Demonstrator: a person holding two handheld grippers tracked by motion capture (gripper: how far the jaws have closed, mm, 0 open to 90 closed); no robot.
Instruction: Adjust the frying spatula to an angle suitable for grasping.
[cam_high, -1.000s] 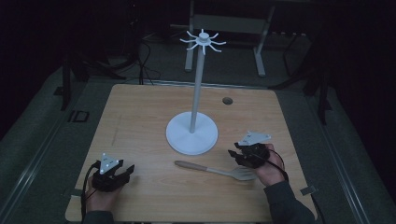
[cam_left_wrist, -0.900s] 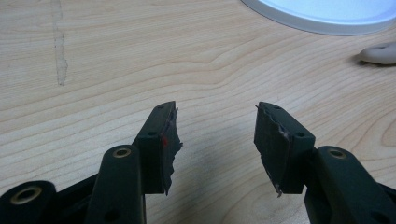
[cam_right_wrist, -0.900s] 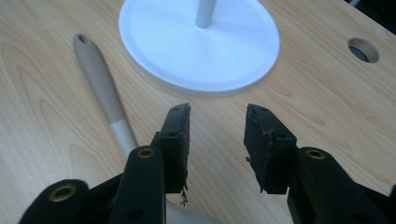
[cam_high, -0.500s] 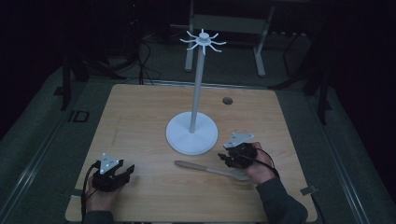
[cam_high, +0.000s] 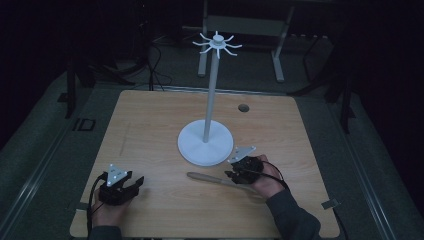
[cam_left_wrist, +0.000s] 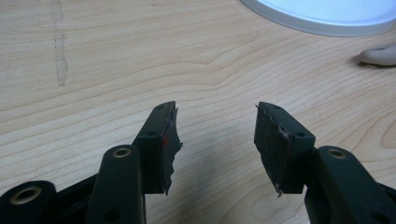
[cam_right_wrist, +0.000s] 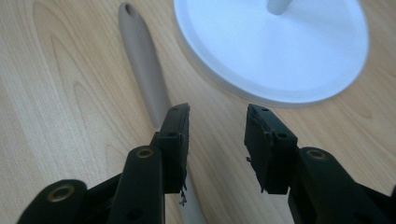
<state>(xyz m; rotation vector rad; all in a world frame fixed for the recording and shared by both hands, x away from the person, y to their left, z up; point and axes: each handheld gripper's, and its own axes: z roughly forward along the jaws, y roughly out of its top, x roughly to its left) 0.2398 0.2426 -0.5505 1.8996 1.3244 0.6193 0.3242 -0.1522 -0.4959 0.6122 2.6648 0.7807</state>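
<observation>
From the high view, my right gripper (cam_high: 239, 172) hovers over the wide end of the wooden spatula (cam_high: 212, 179), which lies flat on the table (cam_high: 150, 130) at about five o'clock from the white stand (cam_high: 205, 145), its handle pointing toward nine. My left gripper (cam_high: 125, 186) rests near the table's seven o'clock corner.

In the left gripper view, my jaws stand apart with nothing between them; the spatula's handle tip (cam_left_wrist: 379, 55) shows at two o'clock.

In the right gripper view, my jaws are partly open and empty. The spatula (cam_right_wrist: 142, 56) runs under my left jaw toward eleven o'clock, just beside the stand's base (cam_right_wrist: 275, 51). It looks light, stiff and smooth; I judge the narrow neck the surest hold.
</observation>
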